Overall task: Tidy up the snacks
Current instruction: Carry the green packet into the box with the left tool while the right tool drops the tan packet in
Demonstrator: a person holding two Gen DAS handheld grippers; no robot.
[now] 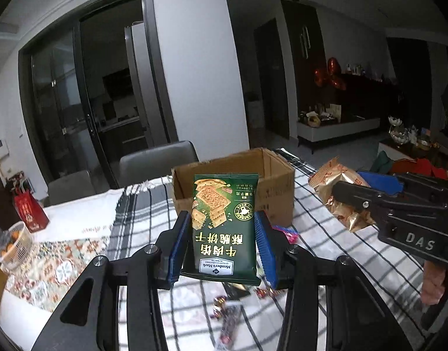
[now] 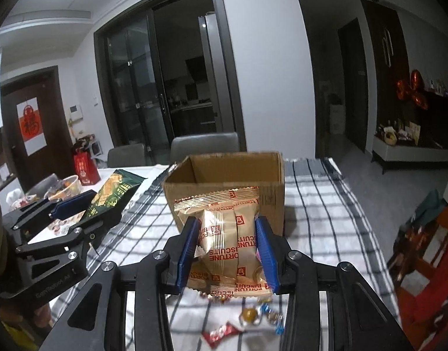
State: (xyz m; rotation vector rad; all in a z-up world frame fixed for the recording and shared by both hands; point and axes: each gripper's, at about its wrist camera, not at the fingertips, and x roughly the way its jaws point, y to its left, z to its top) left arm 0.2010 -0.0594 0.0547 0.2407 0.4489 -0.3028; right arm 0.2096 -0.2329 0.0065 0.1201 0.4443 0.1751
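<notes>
Your left gripper (image 1: 224, 231) pinches one glossy green packet (image 1: 225, 228); your right gripper (image 2: 227, 251) pinches one crinkly gold packet (image 2: 224, 234), near one open cardboard box (image 2: 224, 172).

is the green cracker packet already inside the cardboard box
No, the green cracker packet is held in the left gripper, in front of the cardboard box.

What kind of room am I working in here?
Most likely a home dining area: a table with a checked tablecloth and grey chairs behind it, glass sliding doors onto what looks like a kitchen, and a low sideboard along the far wall.
</notes>
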